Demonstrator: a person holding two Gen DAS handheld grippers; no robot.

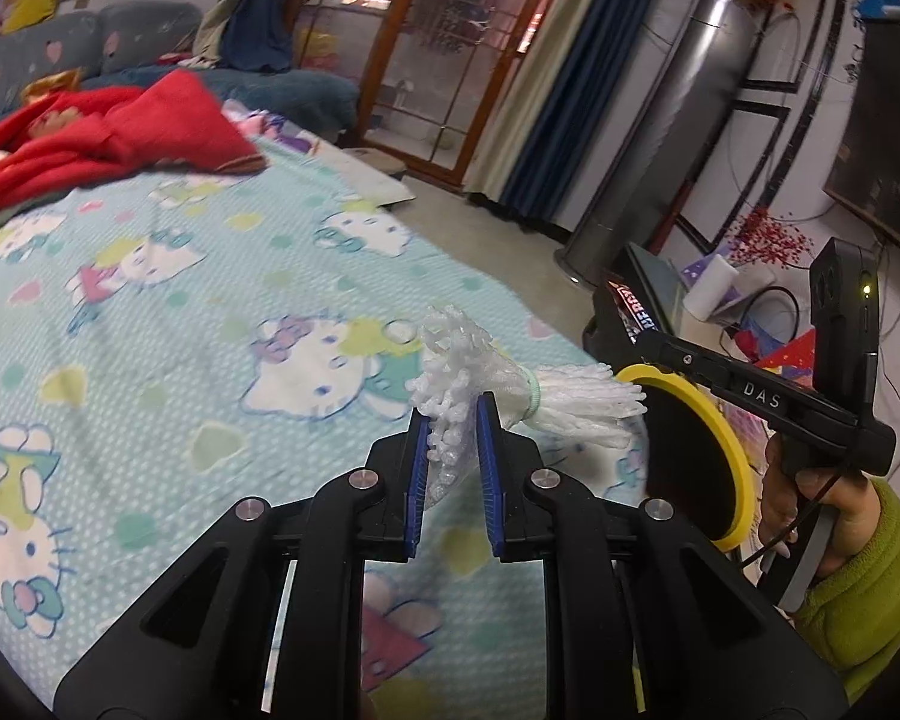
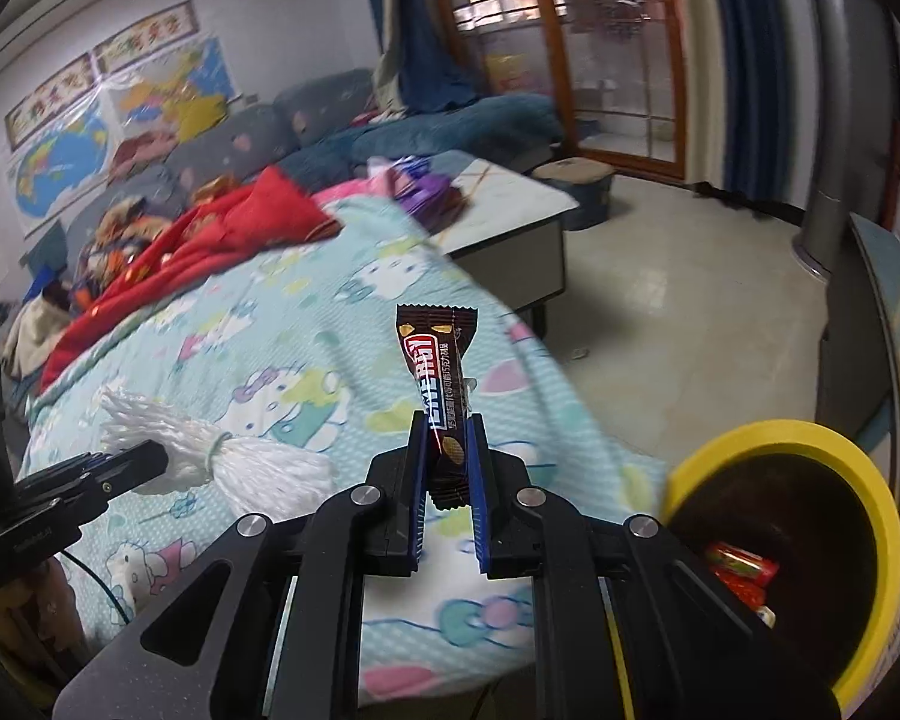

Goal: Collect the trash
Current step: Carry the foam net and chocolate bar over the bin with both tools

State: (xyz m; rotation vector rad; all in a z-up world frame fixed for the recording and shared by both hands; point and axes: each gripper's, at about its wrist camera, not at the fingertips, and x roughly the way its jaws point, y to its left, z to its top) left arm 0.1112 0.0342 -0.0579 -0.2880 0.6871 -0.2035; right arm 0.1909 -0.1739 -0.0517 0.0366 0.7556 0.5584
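Note:
My left gripper (image 1: pixel 455 414) is shut on a white foam net sleeve (image 1: pixel 510 390) tied with a green band, held just above the Hello Kitty blanket (image 1: pixel 210 300). The sleeve also shows in the right wrist view (image 2: pixel 222 456). My right gripper (image 2: pixel 447 429) is shut on a brown chocolate-bar wrapper (image 2: pixel 441 372), held upright above the blanket's edge. A yellow-rimmed trash bin (image 2: pixel 810 540) with red wrappers inside stands low to the right of the right gripper; in the left wrist view the trash bin (image 1: pixel 696 456) sits just right of the sleeve.
A red cloth (image 1: pixel 102 132) lies on the far side of the blanket. A low white table (image 2: pixel 510 210) stands past the bed. A grey tower fan (image 1: pixel 648 138) and a dark cabinet (image 2: pixel 858 348) stand on the right by the tiled floor.

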